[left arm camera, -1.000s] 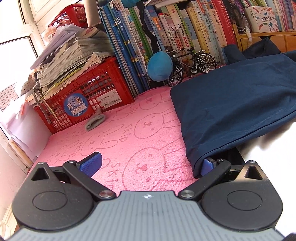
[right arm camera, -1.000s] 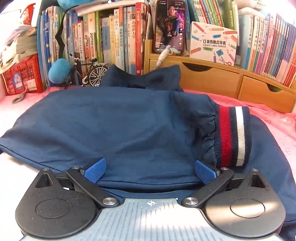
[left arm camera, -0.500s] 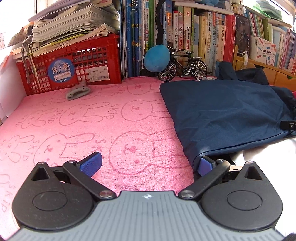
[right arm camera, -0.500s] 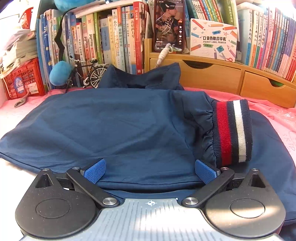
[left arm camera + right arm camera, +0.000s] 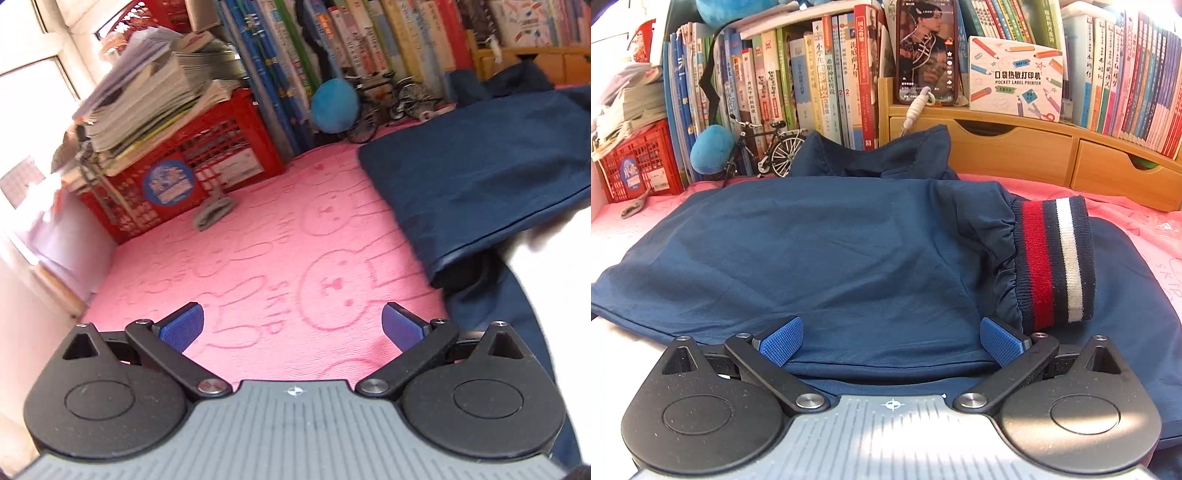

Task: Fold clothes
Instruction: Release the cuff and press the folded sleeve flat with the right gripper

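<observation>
One navy jacket [image 5: 827, 251] lying folded on the pink rabbit-print cloth [image 5: 258, 251], one striped cuff [image 5: 1052, 258] on top, right gripper [image 5: 892, 341] spread over its near hem, left gripper [image 5: 291, 326] spread over bare cloth, one red crate [image 5: 177, 177], bookshelves behind.

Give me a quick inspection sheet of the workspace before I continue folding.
Surface: pink bunny-print towel.
Job's things: navy jacket lying flat, sleeve folded across, striped cuff on top.
Clutter: small grey item near the red crate.
Grippers: left gripper open over bare towel; right gripper open at the jacket's near edge.
Cables: white cord hanging from phone.
Surroundings: books, toy bicycle, wooden drawers.
</observation>
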Available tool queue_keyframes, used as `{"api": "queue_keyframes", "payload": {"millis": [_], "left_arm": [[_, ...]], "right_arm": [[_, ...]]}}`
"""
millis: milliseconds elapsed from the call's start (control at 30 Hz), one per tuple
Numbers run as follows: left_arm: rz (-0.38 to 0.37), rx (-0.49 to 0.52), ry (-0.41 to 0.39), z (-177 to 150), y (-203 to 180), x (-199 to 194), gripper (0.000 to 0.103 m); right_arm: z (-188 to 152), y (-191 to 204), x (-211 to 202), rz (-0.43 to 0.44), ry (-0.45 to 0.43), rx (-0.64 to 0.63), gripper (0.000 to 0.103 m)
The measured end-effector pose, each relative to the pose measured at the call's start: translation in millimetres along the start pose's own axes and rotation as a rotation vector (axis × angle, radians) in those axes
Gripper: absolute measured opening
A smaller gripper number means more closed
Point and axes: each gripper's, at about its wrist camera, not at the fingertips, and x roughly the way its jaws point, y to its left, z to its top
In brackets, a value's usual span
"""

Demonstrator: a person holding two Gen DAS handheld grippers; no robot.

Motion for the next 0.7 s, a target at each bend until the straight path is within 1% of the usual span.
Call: {"api": "queue_keyframes", "payload": {"millis": [33, 67, 100, 133, 200, 267, 300, 400, 467, 533, 600, 667, 700], "left_arm": [[0.043, -0.052, -0.015, 2.9, 6.4, -3.8, 0.103], [0.050, -0.121, -0.049, 8.9, 11.6, -10.4, 0.103], [0.025, -0.192, -0.094, 16.8, 15.5, -18.4, 0.103], [-0.026, -0.244, -0.133, 25.2, 14.0, -24.7, 0.103], [-0.184, -0.302, -0.198, 42.9, -0.7, -33.8, 0.103], [-0.307, -0.312, -0.217, 60.7, -30.6, -32.0, 0.103], [-0.350, -0.304, -0.217, 68.3, -48.3, -27.3, 0.103], [-0.427, -0.273, -0.197, 85.6, -99.9, -5.8, 0.103], [-0.446, -0.269, -0.147, 93.2, -128.2, 14.4, 0.100], [-0.431, -0.269, -0.097, 94.8, -140.2, 35.6, 0.099], [-0.406, -0.280, -0.065, 92.0, -139.5, 54.1, 0.102], [-0.416, -0.330, -0.044, 87.9, -128.4, 69.7, 0.103], [-0.392, -0.359, -0.027, 86.5, -121.6, 77.2, 0.103]], "right_arm": [[0.1, -0.2, 0.0, 0.001, 0.000, 0.000, 0.103], [0.3, -0.4, 0.0, 0.001, 0.000, 0.000, 0.103], [0.5, -0.5, 0.0, 0.001, 0.000, 0.000, 0.103], [0.6, -0.4, 0.0, 0.000, 0.000, 0.000, 0.103], [0.8, -0.3, -0.1, 0.000, 0.000, -0.001, 0.103], [1.0, -0.2, -0.2, -0.001, 0.000, -0.001, 0.103], [1.1, -0.3, -0.4, 0.000, 0.000, 0.000, 0.103], [1.4, -1.1, -0.8, 0.006, -0.002, 0.005, 0.103], [1.5, -2.0, -1.1, 0.011, -0.004, 0.010, 0.103], [1.6, -3.1, -1.5, 0.016, -0.006, 0.015, 0.103], [1.7, -2.4, -1.3, 0.013, -0.004, 0.011, 0.103], [1.8, -0.9, -0.9, 0.006, -0.001, 0.002, 0.103], [1.8, -0.3, -0.7, 0.003, 0.000, -0.002, 0.103]]}}
